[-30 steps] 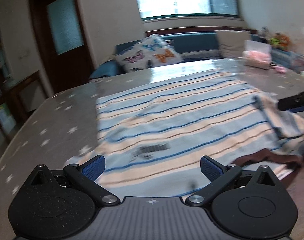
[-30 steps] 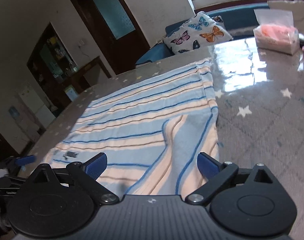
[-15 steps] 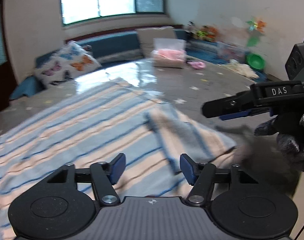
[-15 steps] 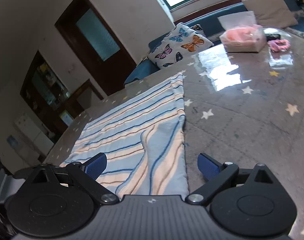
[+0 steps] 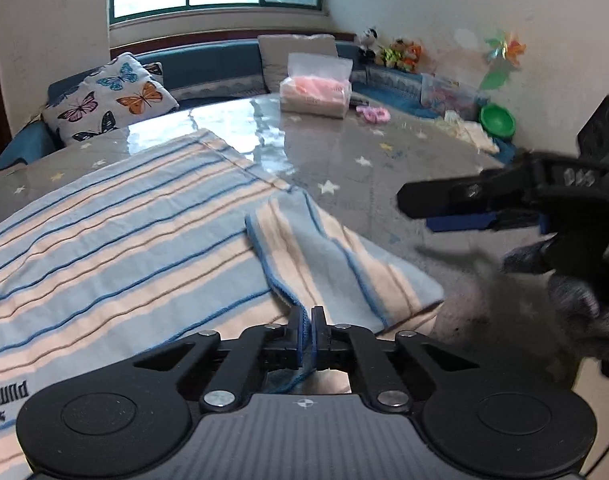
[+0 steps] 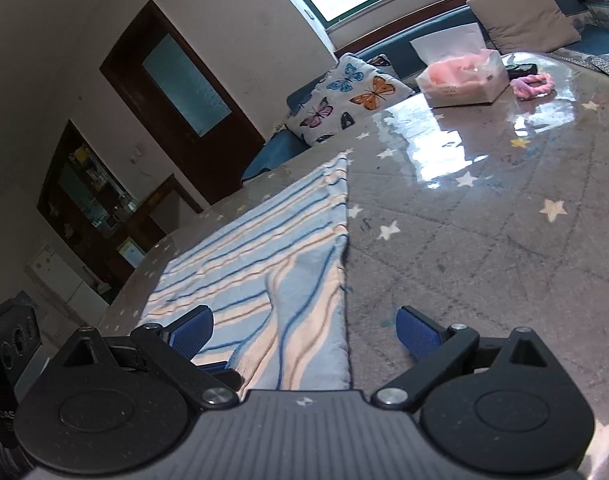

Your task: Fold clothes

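Observation:
A light-blue and peach striped shirt lies flat on the star-patterned table, one sleeve folded over its near right side. My left gripper is shut on the sleeve's blue edge at its near end. My right gripper is open and empty, its jaws wide apart above the sleeve at the shirt's right edge. The right gripper also shows in the left wrist view, hovering to the right of the sleeve. The shirt stretches away in the right wrist view.
A tissue pack and a pink hair tie lie at the table's far side. A butterfly cushion sits on the blue sofa behind. Toys and a green bowl stand at the right wall.
My left gripper swung right from the shirt's hem to the folded sleeve and closed on its edge. My right gripper shifted right, staying open.

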Available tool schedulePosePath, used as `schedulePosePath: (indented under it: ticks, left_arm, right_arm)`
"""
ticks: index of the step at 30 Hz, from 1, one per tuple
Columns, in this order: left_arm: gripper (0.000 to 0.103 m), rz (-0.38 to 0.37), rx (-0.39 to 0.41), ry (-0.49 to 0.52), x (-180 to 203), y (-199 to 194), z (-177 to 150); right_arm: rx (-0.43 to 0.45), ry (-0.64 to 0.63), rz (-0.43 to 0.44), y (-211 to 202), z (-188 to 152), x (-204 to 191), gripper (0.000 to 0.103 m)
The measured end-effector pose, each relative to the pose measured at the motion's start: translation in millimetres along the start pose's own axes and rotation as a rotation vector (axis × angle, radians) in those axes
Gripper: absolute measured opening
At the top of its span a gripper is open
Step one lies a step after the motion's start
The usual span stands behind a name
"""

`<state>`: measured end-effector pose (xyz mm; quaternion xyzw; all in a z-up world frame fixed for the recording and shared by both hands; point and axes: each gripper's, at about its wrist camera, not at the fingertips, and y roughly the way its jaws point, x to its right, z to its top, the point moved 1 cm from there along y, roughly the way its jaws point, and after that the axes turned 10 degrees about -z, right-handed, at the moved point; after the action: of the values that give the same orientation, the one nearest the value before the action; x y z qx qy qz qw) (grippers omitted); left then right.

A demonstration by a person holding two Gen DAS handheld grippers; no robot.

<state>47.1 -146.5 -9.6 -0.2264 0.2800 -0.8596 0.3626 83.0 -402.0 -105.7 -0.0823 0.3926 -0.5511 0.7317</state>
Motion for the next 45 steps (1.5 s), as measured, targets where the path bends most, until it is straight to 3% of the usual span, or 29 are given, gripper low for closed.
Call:
schedulePosePath:
  ticks: [11, 12, 15, 16, 19, 21, 24, 34, 45]
  left_arm:
    - [0.007, 0.026, -0.030, -0.030, -4, 2, -9]
    - [0.009, 0.028, -0.023, -0.038, -4, 0, -8]
    - [0.033, 0.031, -0.015, -0.038, -4, -1, -8]
    - [0.035, 0.030, -0.018, -0.038, -4, 0, -8]
    - [0.031, 0.015, -0.027, -0.030, -2, 5, -9]
    - [0.016, 0.008, -0.033, -0.027, -2, 9, -10]
    - [0.003, 0.007, -0.023, -0.037, -3, 6, -9]
    - [0.000, 0.024, -0.026, -0.039, -4, 1, -12]
    - [0.004, 0.046, -0.025, -0.071, -13, -14, -18]
  right_arm:
    - [-0.058, -0.022, 0.137, 42, 2, -30, 0.103]
    - [-0.060, -0.019, 0.140, 44, 2, -31, 0.103]
    - [-0.078, 0.011, 0.170, 54, 3, -32, 0.103]
    - [-0.084, 0.017, 0.173, 57, 3, -33, 0.103]
    - [-0.103, 0.038, 0.176, 65, 2, -32, 0.103]
    - [-0.128, 0.067, 0.189, 73, 1, -29, 0.103]
    - [-0.141, 0.058, 0.186, 76, -4, -31, 0.103]
    - [-0.156, 0.018, 0.180, 83, -4, -40, 0.103]
    - [-0.157, -0.001, 0.153, 99, 4, -49, 0.103]
